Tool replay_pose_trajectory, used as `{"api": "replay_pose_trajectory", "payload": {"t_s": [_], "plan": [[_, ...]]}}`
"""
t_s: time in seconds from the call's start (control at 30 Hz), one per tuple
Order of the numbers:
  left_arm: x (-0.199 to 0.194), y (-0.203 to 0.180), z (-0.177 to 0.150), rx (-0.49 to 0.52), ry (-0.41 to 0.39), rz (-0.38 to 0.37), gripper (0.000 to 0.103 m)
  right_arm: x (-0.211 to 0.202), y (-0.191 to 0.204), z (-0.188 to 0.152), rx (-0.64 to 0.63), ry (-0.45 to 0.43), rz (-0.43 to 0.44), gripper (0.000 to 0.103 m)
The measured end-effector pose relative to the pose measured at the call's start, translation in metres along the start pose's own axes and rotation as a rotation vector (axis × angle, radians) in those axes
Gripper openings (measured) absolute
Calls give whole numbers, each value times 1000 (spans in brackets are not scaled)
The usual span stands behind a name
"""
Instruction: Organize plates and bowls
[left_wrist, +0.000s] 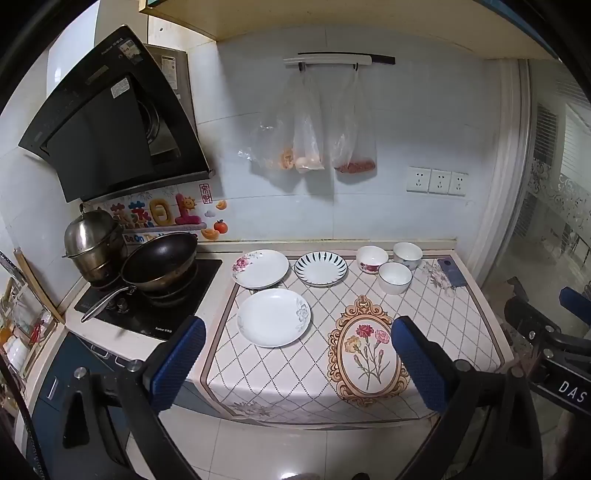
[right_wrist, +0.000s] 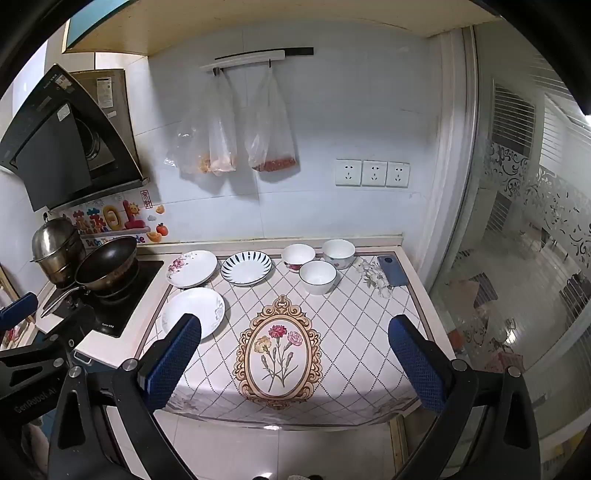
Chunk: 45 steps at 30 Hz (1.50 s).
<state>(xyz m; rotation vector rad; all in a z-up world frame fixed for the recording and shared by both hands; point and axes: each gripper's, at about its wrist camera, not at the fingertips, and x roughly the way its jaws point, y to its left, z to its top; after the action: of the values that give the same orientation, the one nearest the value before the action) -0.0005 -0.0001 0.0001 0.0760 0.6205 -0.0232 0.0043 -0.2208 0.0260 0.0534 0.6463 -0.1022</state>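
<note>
"DAS" on right gripper (left_wrist: 569, 387) body; "GenRobot.AI" on left gripper (right_wrist: 33, 397) body; "Be On" on wall sticker (left_wrist: 140, 238); hood and hob brands too small to read.

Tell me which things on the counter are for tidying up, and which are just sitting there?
For the job:
- pink-flower plate
- striped plate
- grey-flower plate
- red-flower bowl
- blue-flower bowl
- plain white bowl

Just lying about:
- wok
- steel pot
- phone
- hanging bags
</note>
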Motion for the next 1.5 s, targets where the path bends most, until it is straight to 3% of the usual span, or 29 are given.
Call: {"api": "replay_pose_trajectory", "payload": {"t_s": [1.5], "plan": [[2,-7,8,-14,1,-13,103,-2,-3,1,14,7,-16,103]]}}
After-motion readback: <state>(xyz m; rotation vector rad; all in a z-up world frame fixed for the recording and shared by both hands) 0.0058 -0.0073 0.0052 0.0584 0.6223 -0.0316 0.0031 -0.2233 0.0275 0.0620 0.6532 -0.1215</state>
